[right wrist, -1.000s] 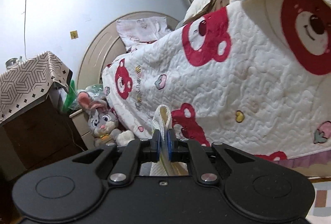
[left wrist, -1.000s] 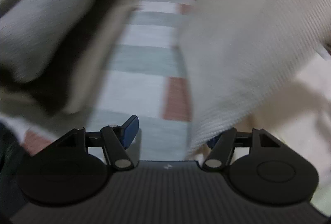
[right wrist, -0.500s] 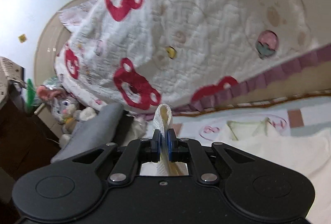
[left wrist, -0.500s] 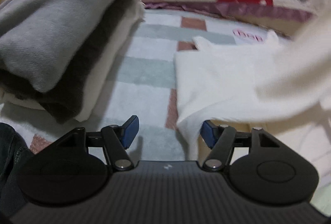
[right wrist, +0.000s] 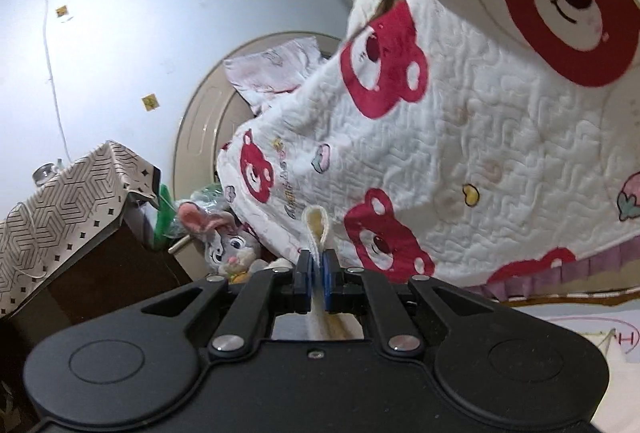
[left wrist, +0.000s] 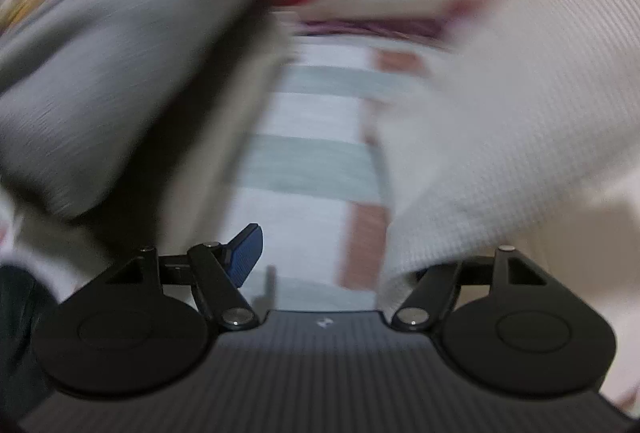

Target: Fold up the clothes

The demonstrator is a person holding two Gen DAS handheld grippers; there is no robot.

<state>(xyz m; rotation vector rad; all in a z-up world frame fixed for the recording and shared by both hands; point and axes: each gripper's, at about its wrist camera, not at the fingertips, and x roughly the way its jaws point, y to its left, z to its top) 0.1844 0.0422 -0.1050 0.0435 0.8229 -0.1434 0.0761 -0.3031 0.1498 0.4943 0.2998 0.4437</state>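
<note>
The left wrist view is blurred by motion. A cream ribbed garment (left wrist: 500, 113) hangs lifted at the right, and its lower edge drapes over the right finger and hides that pad. My left gripper (left wrist: 332, 261) is open and its jaws are opening. The blue left pad (left wrist: 246, 255) is bare, and only rug shows in the gap. My right gripper (right wrist: 317, 273) is shut on a folded loop of the cream garment (right wrist: 316, 229), which sticks up between its pads.
A stack of folded grey and pale clothes (left wrist: 120, 93) lies at the left on a striped rug (left wrist: 304, 161). Ahead of the right gripper hangs a bear-print quilt (right wrist: 460, 153), with a plush rabbit (right wrist: 224, 245) and a covered nightstand (right wrist: 60, 209) to its left.
The cream garment has risen from lying low over the rug to hanging close at the right. The left jaws stand wider. The right gripper has tipped back up toward the bed, still holding the cloth.
</note>
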